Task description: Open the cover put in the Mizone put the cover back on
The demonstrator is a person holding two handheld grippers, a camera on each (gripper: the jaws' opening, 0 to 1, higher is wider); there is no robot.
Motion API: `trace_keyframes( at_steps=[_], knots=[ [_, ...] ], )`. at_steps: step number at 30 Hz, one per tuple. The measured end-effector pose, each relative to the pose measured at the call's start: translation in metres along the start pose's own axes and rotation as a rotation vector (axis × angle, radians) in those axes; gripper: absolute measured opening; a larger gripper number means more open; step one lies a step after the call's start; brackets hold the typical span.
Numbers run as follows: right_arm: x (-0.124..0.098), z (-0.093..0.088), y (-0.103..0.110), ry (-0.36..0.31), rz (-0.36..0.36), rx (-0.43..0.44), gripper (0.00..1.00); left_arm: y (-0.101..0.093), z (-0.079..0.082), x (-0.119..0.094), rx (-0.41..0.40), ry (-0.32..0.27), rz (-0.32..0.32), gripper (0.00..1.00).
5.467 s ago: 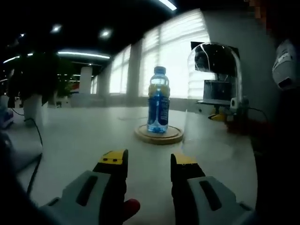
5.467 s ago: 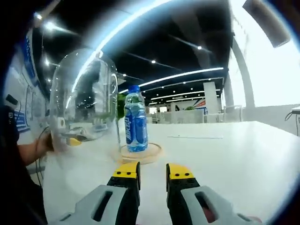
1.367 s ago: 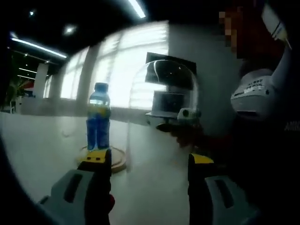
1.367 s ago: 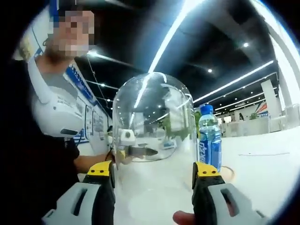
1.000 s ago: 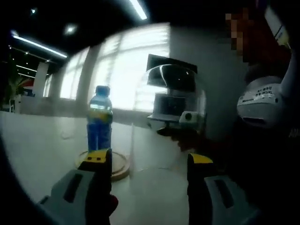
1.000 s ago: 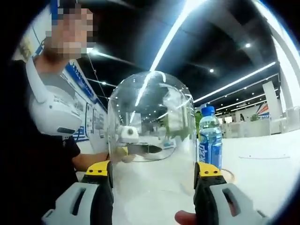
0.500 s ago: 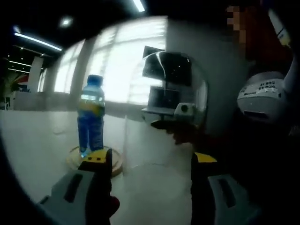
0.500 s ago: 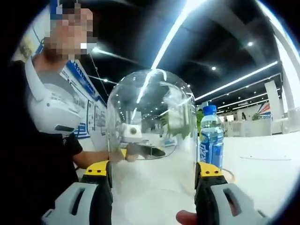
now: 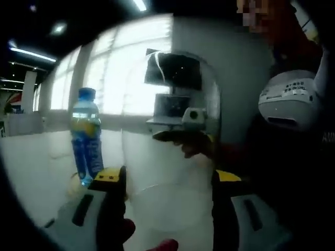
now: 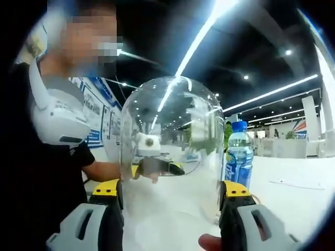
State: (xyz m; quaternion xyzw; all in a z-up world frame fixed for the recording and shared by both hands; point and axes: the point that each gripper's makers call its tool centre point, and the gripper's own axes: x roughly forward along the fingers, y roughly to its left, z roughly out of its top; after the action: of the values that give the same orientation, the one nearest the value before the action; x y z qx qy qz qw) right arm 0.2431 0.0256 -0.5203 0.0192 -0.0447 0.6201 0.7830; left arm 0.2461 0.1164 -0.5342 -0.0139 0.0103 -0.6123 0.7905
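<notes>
While both grippers, jaws wide, flank cover: grip unclear. Lift level, centre over Mizone far right, lower straight.

Looks like I'm working in a big open-plan office or demo hall. From the right gripper view, long white ceiling light strips run off at 1 o'clock against a dark ceiling with small round spotlights. A blue-and-white wall poster board sits at 9 o'clock. Left gripper view has tall bright windows with white blinds around 11 o'clock, and a wide white tabletop spreads out at 8 o'clock.
</notes>
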Motion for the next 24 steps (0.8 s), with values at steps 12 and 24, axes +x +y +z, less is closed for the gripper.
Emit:
trace_keyframes(
  at_steps=[12,24],
  knots=[
    [0.014,-0.01,-0.003,0.076,0.04,0.065,0.77,0.001,0.01,0.014,-0.056,-0.002,0.016,0.67],
    [0.02,-0.01,0.002,0.068,0.042,0.036,0.79,0.001,0.012,0.025,0.017,-0.013,0.029,0.72]
  ],
)
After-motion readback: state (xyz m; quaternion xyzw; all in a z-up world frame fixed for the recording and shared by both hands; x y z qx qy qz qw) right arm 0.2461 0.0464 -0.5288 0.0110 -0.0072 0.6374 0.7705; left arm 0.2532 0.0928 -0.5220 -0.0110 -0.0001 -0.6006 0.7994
